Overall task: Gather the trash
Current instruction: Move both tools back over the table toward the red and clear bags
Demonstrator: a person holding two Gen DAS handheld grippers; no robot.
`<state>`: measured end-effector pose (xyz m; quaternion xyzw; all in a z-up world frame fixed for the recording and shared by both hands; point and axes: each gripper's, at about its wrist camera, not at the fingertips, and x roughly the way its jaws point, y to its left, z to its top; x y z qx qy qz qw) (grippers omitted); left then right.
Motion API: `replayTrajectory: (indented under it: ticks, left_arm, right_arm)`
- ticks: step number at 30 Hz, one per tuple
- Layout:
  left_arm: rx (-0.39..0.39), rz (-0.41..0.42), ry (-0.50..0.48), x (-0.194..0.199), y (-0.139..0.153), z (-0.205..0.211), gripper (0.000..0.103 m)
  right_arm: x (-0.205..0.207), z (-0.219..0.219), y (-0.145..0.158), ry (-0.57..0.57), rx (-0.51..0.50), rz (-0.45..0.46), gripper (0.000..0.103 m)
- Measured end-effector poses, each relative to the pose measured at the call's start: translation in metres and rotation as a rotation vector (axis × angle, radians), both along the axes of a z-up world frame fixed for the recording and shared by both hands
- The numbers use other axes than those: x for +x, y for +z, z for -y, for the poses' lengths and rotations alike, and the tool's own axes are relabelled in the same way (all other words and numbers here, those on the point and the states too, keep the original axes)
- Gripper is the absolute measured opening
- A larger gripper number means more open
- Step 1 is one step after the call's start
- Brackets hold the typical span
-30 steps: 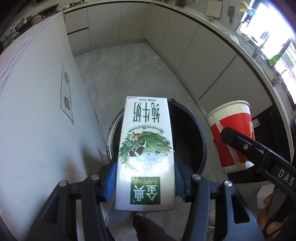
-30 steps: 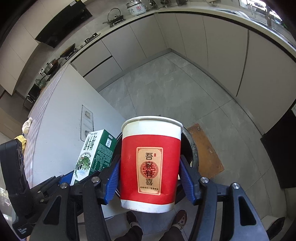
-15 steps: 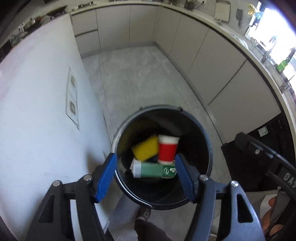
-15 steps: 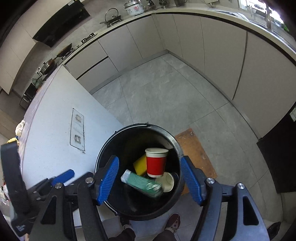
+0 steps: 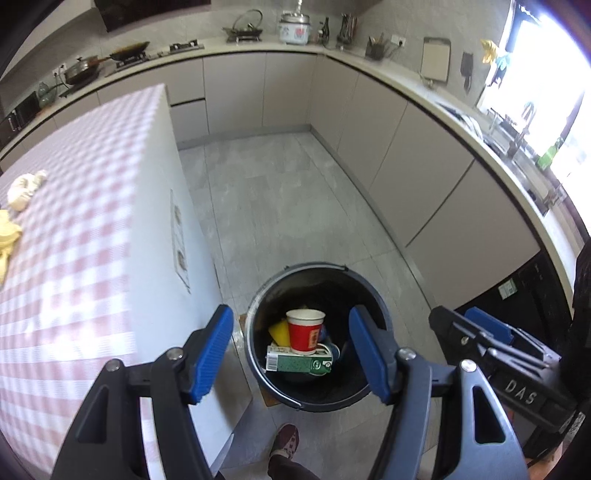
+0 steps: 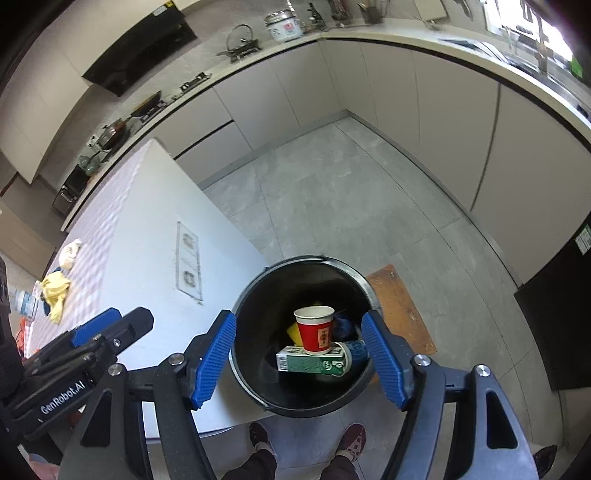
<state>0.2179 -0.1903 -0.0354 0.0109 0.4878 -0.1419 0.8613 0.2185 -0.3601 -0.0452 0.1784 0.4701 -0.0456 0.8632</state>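
Two grippers hung over the floor, both pointing steeply down. Left gripper (image 5: 291, 354) had just been spreading, its blue pads apart with nothing between them. Right gripper (image 6: 299, 356) likewise: pads spread and empty, with little widening at the last. Directly below both sat the black bin (image 5: 258, 365), on the floor tight against the island's white end panel at its nine o'clock. Inside, a red paper cup (image 5: 303, 332) stood upright on a green-and-white milk carton (image 5: 298, 362) lying flat; a yellow item (image 5: 279, 332) showed at the cup's nine o'clock. Two dark red shoes (image 6: 352, 437) showed at six o'clock of the bin. Beyond, at ten o'clock, was the checked tablecloth (image 5: 74, 229) with a crumpled white wad (image 5: 24, 188). Farthest away, at twelve o'clock, a white rice cooker (image 5: 293, 27) stood on the counter.
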Motion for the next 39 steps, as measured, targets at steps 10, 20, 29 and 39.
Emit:
replayTrajectory:
  ticks: [10, 20, 29, 39]
  left_arm:
    - [-0.021, 0.06, 0.06, -0.008, 0.015, -0.054, 0.069]
    - [-0.034, 0.107, 0.074, -0.017, 0.034, -0.125, 0.074]
    - [-0.022, 0.122, 0.143, -0.019, 0.041, -0.209, 0.074]
    - [0.006, 0.142, 0.24, -0.022, 0.041, -0.295, 0.074]
  right_arm:
    - [-0.013, -0.051, 0.037, 0.041, -0.044, 0.096, 0.079]
    - [-0.016, -0.131, 0.067, 0.043, -0.064, 0.161, 0.085]
    - [-0.002, -0.222, 0.076, 0.099, -0.058, 0.186, 0.085]
    - [0.013, -0.311, 0.072, 0.195, -0.056, 0.197, 0.085]
